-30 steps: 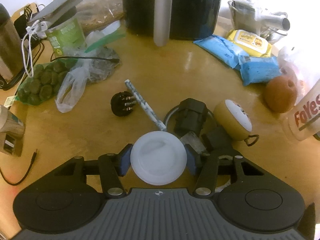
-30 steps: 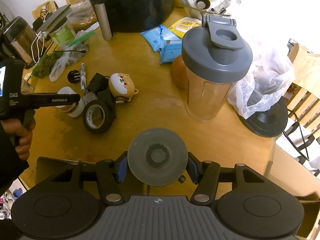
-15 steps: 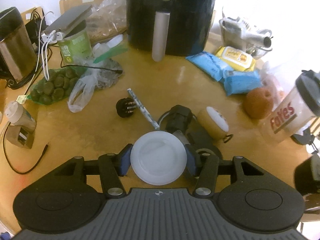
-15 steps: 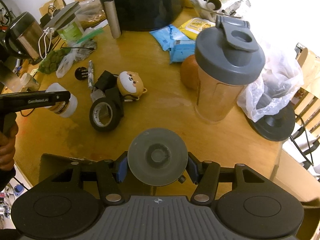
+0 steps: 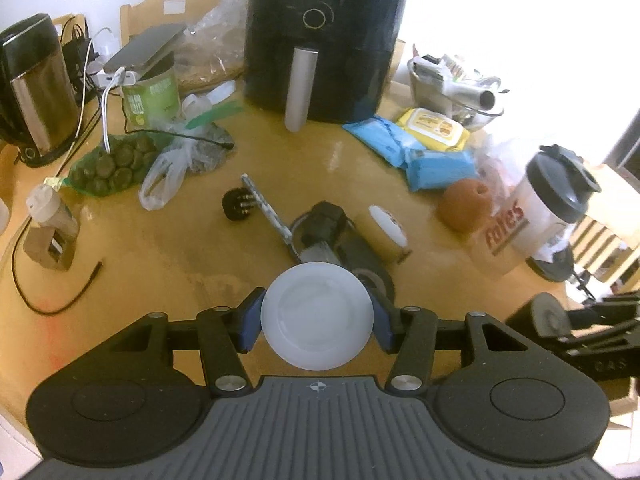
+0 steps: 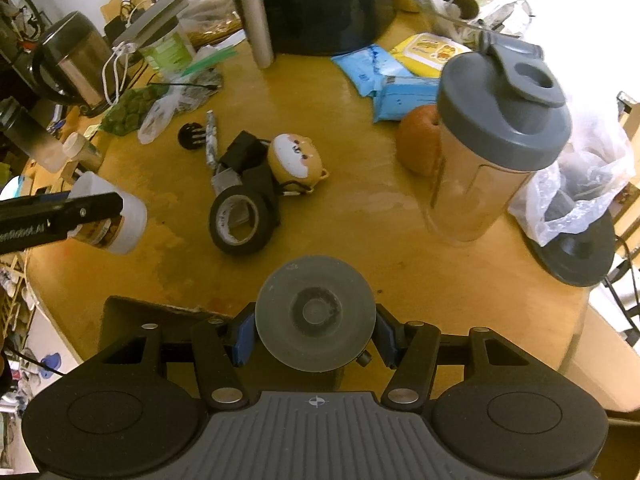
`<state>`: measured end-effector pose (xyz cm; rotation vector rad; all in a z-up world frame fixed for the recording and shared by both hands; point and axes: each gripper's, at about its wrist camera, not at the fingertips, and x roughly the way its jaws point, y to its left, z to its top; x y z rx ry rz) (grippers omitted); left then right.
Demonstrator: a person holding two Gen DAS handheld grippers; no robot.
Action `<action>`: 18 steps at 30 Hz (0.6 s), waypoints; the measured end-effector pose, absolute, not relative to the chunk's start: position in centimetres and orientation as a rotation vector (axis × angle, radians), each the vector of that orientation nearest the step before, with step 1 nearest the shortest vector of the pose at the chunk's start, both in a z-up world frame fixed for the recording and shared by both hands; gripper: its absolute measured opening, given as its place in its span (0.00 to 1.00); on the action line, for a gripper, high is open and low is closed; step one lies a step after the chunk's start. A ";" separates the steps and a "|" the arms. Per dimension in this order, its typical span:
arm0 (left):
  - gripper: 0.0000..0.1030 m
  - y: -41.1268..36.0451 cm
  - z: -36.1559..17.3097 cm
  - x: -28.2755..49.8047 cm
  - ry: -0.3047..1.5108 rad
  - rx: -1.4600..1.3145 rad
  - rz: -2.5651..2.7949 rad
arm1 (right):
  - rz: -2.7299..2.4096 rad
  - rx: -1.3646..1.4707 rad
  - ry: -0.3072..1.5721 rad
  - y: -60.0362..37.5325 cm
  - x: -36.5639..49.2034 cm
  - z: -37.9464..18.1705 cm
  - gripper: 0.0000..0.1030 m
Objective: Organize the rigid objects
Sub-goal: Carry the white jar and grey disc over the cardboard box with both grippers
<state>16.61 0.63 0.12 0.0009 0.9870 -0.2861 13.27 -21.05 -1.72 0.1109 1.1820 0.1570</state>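
My left gripper (image 5: 317, 316) is shut on a jar with a white lid (image 5: 317, 316), held above the wooden table (image 5: 160, 256); the jar also shows in the right wrist view (image 6: 116, 224). My right gripper (image 6: 316, 324) is shut on a grey round-topped object (image 6: 316, 312), held above the table's near edge; it shows at the right in the left wrist view (image 5: 548, 316). On the table lie a black tape roll (image 6: 240, 220), a black adapter (image 6: 244, 152), a dog-face round case (image 6: 294, 158), a black plug (image 6: 192, 136) and a patterned stick (image 6: 211, 136).
A black air fryer (image 5: 324, 36) stands at the back. A shaker bottle (image 6: 492, 136) and an orange (image 6: 420, 140) stand at the right, with blue and yellow wipe packs (image 6: 384, 76). A kettle (image 5: 36, 88), bagged greens (image 5: 116, 160) and cables lie at the left.
My left gripper has risen and pulled back from the table with the jar. My right gripper has moved slightly with the grey object held.
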 end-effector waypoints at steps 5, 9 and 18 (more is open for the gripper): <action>0.51 0.6 0.4 14.8 0.998 -0.010 -0.319 | 0.185 0.104 1.187 -20.2 13.0 -1.8 0.59; 0.51 0.5 0.2 13.4 1.011 -0.020 -0.341 | 0.203 0.102 1.192 -19.7 12.7 -1.8 0.59; 0.51 0.7 -1.2 11.1 1.060 -0.043 -0.370 | 0.240 0.096 1.233 -18.5 11.7 -3.0 0.59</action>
